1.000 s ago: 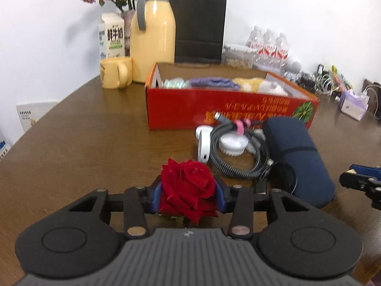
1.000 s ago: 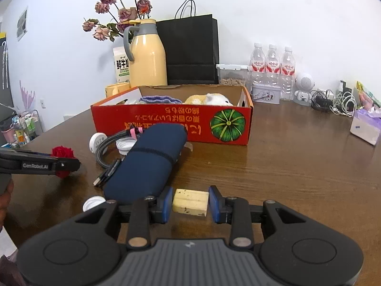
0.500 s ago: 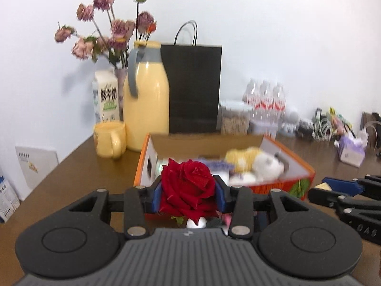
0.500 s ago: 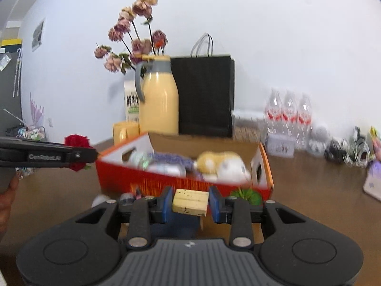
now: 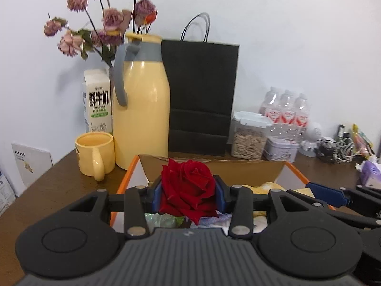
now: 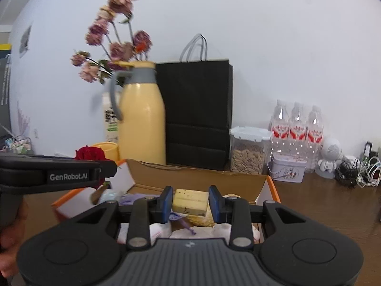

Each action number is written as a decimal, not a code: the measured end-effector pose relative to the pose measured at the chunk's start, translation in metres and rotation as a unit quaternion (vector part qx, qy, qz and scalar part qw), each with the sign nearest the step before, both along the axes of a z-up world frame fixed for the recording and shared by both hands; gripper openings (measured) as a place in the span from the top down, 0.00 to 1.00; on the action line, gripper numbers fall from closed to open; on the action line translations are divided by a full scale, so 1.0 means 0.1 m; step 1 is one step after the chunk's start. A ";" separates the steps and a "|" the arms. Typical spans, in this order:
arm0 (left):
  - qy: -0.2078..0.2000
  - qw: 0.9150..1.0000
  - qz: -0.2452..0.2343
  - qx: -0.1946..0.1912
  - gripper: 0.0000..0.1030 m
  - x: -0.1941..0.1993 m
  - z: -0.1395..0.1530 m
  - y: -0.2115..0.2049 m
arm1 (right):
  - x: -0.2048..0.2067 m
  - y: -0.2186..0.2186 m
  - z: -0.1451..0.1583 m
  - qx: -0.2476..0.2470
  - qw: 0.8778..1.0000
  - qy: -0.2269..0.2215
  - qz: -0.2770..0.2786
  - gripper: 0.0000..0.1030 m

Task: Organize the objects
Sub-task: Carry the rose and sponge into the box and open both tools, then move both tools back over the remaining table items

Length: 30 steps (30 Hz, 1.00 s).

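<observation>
carrying a red rose (image 5: 187, 188) and a pale block (image 6: 189, 202) over the open cardboard box (image 6: 266, 186)

we hold both pieces above the box so that, as we judge it, each can be let go among the things already inside. our left gripper (image 5: 188, 191) pinches the rose by the bloom, its blue pads pressed into soft, layered, velvety petals that bulge past them. our right gripper (image 6: 189, 201) clamps the block by its two short ends; it looks firm, flat-faced and cream, with a groove along the top and dark specks. the box has plain brown flaps and orange edges, and holds soft pale and purple items. behind it stand a glossy yellow jug (image 5: 141, 104), a matte black paper bag (image 5: 201, 95) and dried pink flowers (image 5: 104, 23), kept well apart from our drop.
</observation>
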<state>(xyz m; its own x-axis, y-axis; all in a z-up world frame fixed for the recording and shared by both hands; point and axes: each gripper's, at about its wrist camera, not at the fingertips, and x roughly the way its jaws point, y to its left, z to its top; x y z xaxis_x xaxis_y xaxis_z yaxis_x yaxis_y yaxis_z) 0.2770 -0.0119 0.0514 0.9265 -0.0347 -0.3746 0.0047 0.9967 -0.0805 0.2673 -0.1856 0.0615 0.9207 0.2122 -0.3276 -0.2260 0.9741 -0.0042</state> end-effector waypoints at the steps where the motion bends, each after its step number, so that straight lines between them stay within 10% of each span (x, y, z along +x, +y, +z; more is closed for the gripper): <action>1: 0.005 1.000 0.002 0.001 0.58 0.06 -0.05 0.00 | 0.07 -0.01 -0.04 0.003 1.000 0.002 -0.005 0.70; 16: 0.026 0.999 -0.002 0.033 0.58 0.14 -0.34 -0.04 | 0.22 -0.09 -0.37 0.004 0.999 0.044 -0.011 0.70; 20: 0.020 0.999 0.006 0.038 0.39 0.10 -0.34 -0.05 | 0.21 -0.10 -0.37 0.007 0.999 0.048 -0.010 0.68; 23: -0.004 0.999 0.017 0.036 0.03 0.01 -0.30 -0.03 | 0.18 -0.11 -0.37 0.006 0.999 0.045 -0.015 0.31; 26: -0.029 0.999 0.026 0.028 0.00 -0.07 -0.25 0.00 | 0.13 -0.13 -0.33 0.008 0.999 0.032 -0.023 0.03; 30: -0.036 0.999 0.031 0.021 0.00 -0.10 -0.21 0.03 | 0.08 -0.15 -0.30 0.010 0.999 0.026 -0.030 0.00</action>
